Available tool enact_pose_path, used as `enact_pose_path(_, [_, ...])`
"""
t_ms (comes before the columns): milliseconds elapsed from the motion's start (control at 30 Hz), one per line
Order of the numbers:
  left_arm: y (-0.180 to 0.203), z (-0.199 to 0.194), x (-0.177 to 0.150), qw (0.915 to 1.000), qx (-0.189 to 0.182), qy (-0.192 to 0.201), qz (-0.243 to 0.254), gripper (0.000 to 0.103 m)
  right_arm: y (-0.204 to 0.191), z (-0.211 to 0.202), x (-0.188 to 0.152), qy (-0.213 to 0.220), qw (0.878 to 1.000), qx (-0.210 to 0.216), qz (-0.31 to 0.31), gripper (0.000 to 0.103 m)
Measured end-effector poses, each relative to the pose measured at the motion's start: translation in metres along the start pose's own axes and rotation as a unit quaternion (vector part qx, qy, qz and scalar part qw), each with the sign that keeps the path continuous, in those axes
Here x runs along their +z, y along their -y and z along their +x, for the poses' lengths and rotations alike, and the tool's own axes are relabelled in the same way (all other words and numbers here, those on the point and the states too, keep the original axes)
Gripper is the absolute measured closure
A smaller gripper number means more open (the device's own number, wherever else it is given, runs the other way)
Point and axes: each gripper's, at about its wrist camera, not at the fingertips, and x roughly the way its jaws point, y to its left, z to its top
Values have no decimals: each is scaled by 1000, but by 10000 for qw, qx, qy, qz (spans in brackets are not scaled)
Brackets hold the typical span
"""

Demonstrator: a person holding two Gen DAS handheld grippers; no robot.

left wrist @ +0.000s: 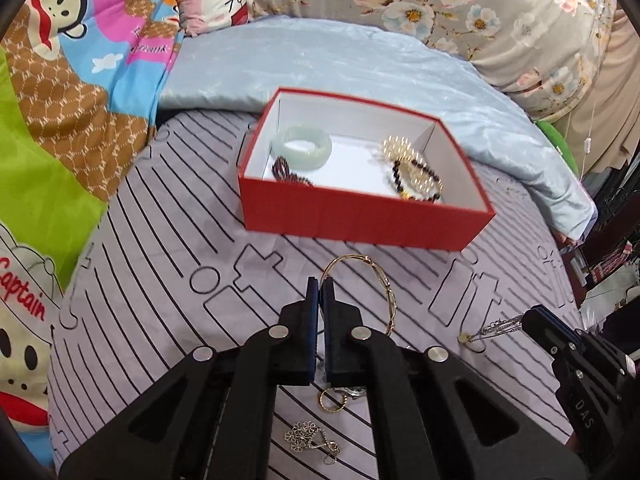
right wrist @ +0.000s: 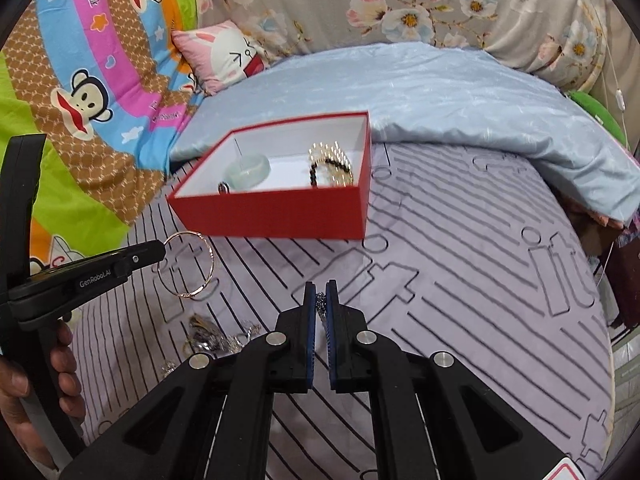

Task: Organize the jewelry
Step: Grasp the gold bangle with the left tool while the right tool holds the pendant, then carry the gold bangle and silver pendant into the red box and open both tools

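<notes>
Your left gripper has its fingers squeezed together on the thin gold bangle, which hangs off the bed just in front of the red box. That box sits near the far edge of the striped sheet, against the blue blanket, and a green bangle and bead bracelets lie inside it. Your right gripper has its fingers pinched on a silver chain, and more jewelry lies on the sheet below your left gripper.

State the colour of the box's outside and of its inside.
The box is red outside and white inside, clearest in the left wrist view.
</notes>
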Motion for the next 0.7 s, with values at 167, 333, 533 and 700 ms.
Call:
enact_pose_path(167, [5,-19,17,9997,-77,231,80,102,-6,-16,26,282,9994,84,-154,99])
enact_pose_path(333, [8,-26,40,9988,-48,459,158,102,-12,-24,59,570,9978,176,-301,99])
enact_pose_path(533, [10,-19,75,9975,45,672,224,102,-24,-19,107,787,9952,340,-462,99])
enact_pose_path(700, [10,2,96,9977,77,651,186,102,-32,7,134,726,9952,404,-519,99])
